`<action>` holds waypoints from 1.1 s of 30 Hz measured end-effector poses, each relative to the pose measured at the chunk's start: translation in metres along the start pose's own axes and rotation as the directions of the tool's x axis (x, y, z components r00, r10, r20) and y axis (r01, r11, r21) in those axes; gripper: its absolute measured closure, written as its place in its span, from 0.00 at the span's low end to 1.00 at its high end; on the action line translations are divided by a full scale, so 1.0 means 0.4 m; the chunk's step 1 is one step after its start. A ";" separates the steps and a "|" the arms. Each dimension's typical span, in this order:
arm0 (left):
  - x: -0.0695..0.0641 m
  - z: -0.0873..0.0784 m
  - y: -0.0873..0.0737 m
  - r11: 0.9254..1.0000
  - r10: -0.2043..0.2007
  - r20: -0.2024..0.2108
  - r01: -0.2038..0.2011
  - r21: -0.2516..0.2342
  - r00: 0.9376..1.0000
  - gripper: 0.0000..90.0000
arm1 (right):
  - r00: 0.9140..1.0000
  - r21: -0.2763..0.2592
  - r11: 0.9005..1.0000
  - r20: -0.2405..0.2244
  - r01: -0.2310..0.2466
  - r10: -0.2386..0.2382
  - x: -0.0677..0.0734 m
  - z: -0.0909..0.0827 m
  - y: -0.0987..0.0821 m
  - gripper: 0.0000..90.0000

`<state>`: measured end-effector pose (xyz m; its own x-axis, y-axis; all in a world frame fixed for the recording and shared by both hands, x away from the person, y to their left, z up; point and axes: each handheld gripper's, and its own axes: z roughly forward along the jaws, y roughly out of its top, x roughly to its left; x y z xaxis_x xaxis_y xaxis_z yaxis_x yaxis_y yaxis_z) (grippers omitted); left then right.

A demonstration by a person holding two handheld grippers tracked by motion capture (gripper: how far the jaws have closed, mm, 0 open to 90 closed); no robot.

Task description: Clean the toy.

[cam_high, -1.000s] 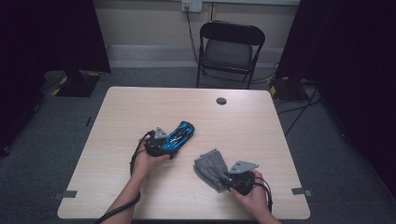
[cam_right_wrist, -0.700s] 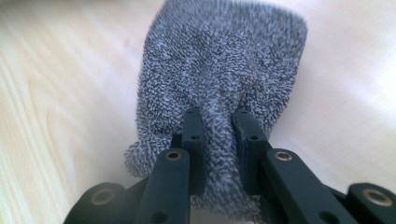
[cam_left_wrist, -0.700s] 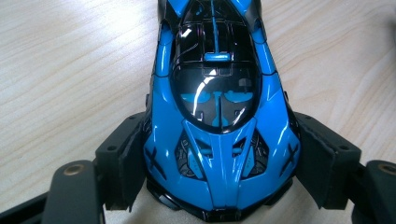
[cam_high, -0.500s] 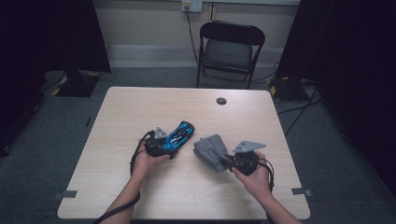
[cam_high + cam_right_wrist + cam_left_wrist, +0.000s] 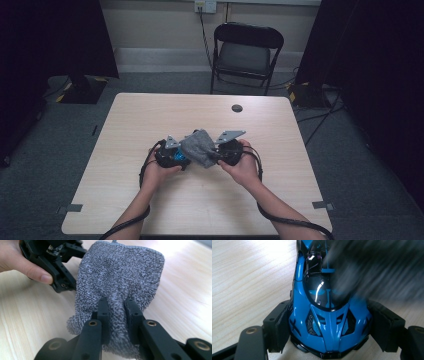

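Note:
A glossy blue toy car (image 5: 329, 322) rests on the wooden table (image 5: 150, 115), its nose toward the camera in the left gripper view. My left gripper (image 5: 332, 327) is shut on it, with a pad against each flank. A grey knitted cloth (image 5: 120, 272) is bunched between the jaws of my right gripper (image 5: 117, 312), which is shut on it. In the high view the cloth (image 5: 199, 148) hangs over the car (image 5: 178, 158), between my left gripper (image 5: 172, 156) and my right gripper (image 5: 220, 152). The cloth (image 5: 377, 267) is a grey blur over the car's far end.
A small black round disc (image 5: 237, 108) lies near the table's far edge. A black folding chair (image 5: 245, 55) stands behind the table. A cable trails from each gripper over the near part of the table. Dark curtains hang at both sides.
My right gripper has carried the grey cloth up and to the left, from the near right of the table onto the blue car. The left gripper and car have stayed put.

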<state>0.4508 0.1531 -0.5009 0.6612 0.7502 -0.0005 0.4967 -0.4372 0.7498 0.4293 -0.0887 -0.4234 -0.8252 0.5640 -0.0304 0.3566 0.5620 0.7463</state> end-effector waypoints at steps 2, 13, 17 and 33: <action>0.000 0.000 0.000 1.000 -0.001 0.000 0.001 0.001 1.000 0.28 | 1.000 0.037 0.999 -0.028 0.013 -0.012 0.011 0.045 0.011 0.85; 0.000 0.000 0.000 1.000 -0.002 0.000 0.002 0.000 1.000 0.28 | 1.000 0.126 0.992 -0.005 0.030 -0.030 0.020 0.129 0.039 0.85; 0.000 0.000 0.000 1.000 0.000 0.000 0.000 0.001 1.000 0.28 | 1.000 0.135 0.991 0.002 0.009 -0.009 0.006 0.134 0.036 0.85; 0.000 0.000 0.000 1.000 -0.001 0.001 0.001 0.000 1.000 0.28 | 0.996 0.126 0.990 0.072 -0.065 0.057 -0.059 0.131 0.022 0.85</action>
<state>0.4507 0.1531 -0.5010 0.6610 0.7504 -0.0020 0.4973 -0.4360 0.7501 0.4749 -0.0654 -0.4507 -0.7700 0.6370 -0.0359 0.4620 0.5956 0.6571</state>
